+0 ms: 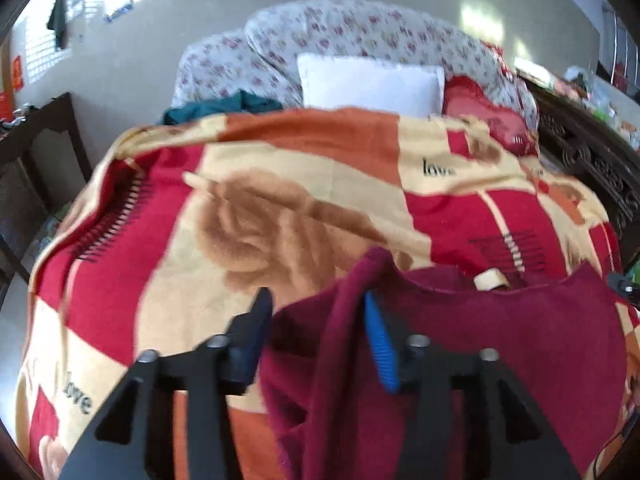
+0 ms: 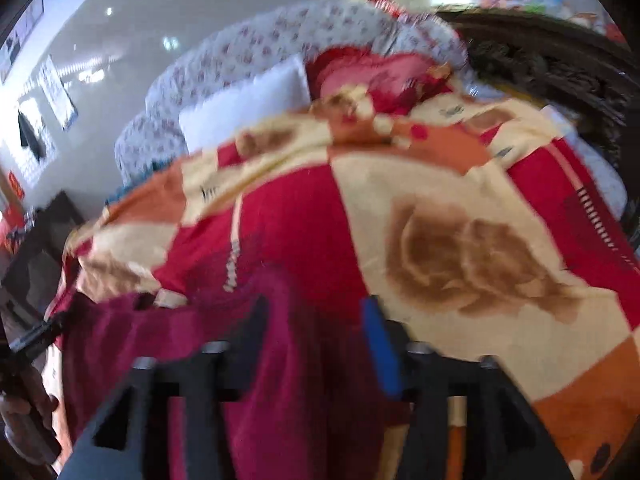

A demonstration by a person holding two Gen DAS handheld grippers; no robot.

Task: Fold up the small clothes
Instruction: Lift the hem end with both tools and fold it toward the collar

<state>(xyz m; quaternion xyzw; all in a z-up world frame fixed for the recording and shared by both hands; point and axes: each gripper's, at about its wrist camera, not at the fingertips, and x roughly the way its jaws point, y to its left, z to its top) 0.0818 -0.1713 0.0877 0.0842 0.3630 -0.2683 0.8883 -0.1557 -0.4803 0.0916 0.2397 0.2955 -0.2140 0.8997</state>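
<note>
- left tongs (image 1: pixel 316 316) stand wide apart, and a bunched ridge of the maroon garment (image 1: pixel 500 344) rises between the two fingers; the cloth brushes the blue-padded finger, but the other finger sits clear of it, so nothing is pinched here.
- right tongs (image 2: pixel 314 320) are just as wide, with maroon cloth (image 2: pixel 280 380) filling the gap; this view is badly blurred, so i can't tell whether either finger actually touches it.
- the garment itself lies on the bed, spread over the red, cream and orange blanket (image 1: pixel 248 216), at the near edge, right under both tools.
- from the left view its neckline with a pale label (image 1: pixel 490 279) faces away, toward the white pillow (image 1: pixel 368 80); looks like it is laid flat-ish so a side can be brought over.
- the two tools sit at opposite sides of the cloth, likely so a fold stays even across the width.
- my read: early in the fold, no neat crease showing yet; next would be closing on an edge.
- watch out: that plush blanket could get nipped along with the cloth.
- floral quilt (image 1: pixel 352 28) is heaped behind the pillow, well apart from the work.
</note>
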